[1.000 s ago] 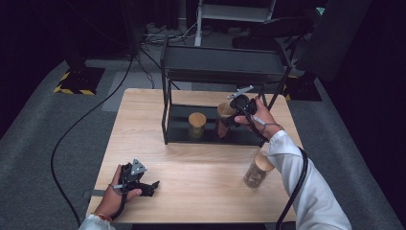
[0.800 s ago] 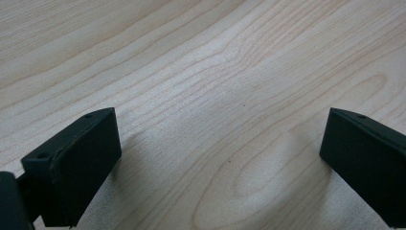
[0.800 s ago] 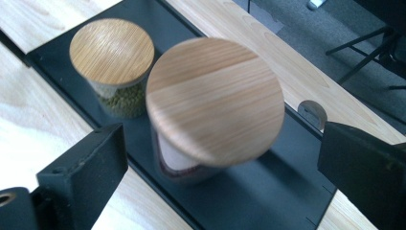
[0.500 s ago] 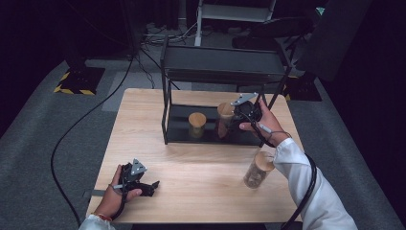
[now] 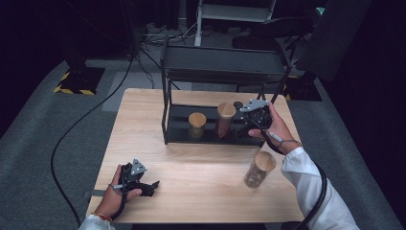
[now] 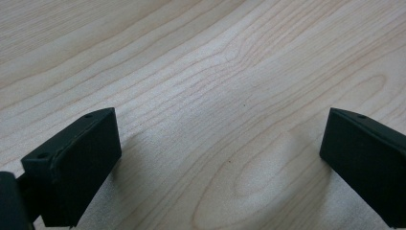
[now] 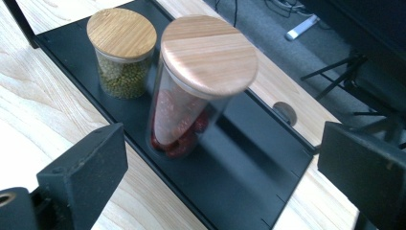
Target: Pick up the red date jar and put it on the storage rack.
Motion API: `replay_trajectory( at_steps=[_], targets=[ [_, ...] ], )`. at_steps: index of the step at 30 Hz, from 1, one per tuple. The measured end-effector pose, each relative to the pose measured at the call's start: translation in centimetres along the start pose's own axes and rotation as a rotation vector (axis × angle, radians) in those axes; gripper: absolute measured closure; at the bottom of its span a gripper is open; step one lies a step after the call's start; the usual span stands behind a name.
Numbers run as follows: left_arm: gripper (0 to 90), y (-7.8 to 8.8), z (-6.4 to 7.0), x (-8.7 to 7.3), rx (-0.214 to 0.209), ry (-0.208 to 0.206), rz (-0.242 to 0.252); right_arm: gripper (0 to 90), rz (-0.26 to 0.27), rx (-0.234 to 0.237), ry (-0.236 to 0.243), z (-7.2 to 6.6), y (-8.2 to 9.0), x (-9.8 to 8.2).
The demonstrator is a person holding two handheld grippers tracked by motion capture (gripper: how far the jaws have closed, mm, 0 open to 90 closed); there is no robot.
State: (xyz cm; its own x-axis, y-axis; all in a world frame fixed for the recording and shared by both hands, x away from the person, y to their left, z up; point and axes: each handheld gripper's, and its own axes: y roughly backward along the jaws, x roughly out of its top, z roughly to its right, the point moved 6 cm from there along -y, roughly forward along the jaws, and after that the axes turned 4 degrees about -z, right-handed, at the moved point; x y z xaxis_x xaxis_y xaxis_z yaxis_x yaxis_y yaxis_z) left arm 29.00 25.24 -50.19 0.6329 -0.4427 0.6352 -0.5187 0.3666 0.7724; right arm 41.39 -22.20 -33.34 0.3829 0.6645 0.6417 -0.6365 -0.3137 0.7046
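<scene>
Right gripper [image 5: 250, 125] now sits farther right and lower in the high view than a second ago, drawn back from the tall jar [image 5: 225, 120] it was touching; it hangs right of centre, just beside the rack [image 5: 168, 125]. Its jaws are spread wide with nothing between them. Seen from the right gripper view, the tall jar [image 7: 191, 86] stands upright on the rack's bottom shelf [image 7: 249, 177], red contents, wooden lid, with the short jar [image 7: 123, 52] of green grains close at its left. A third jar [image 5: 258, 169] stands on the table [image 5: 191, 191], lower right of the high view, apart from the rack. Left gripper [image 5: 143, 185] holds its earlier spot, lower left, jaws spread over bare tabletop [image 6: 215, 72].
</scene>
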Motion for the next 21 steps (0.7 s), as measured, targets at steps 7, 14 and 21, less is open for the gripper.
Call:
replay_trajectory(
  at_steps=[7,14,21],
  targets=[
    [0.0,0.0,0.0,0.0,0.000,0.000,0.000,2.9,0.026,0.001,-0.009,0.1,1.4,-1.7],
    [0.0,0.0,0.0,0.0,0.000,0.000,0.000,2.9,0.051,0.004,-0.024,0.3,2.8,-3.5],
    [0.0,0.0,0.0,0.0,0.000,0.000,0.000,2.8,0.063,0.003,-0.039,0.4,4.0,-5.4]
  ],
)
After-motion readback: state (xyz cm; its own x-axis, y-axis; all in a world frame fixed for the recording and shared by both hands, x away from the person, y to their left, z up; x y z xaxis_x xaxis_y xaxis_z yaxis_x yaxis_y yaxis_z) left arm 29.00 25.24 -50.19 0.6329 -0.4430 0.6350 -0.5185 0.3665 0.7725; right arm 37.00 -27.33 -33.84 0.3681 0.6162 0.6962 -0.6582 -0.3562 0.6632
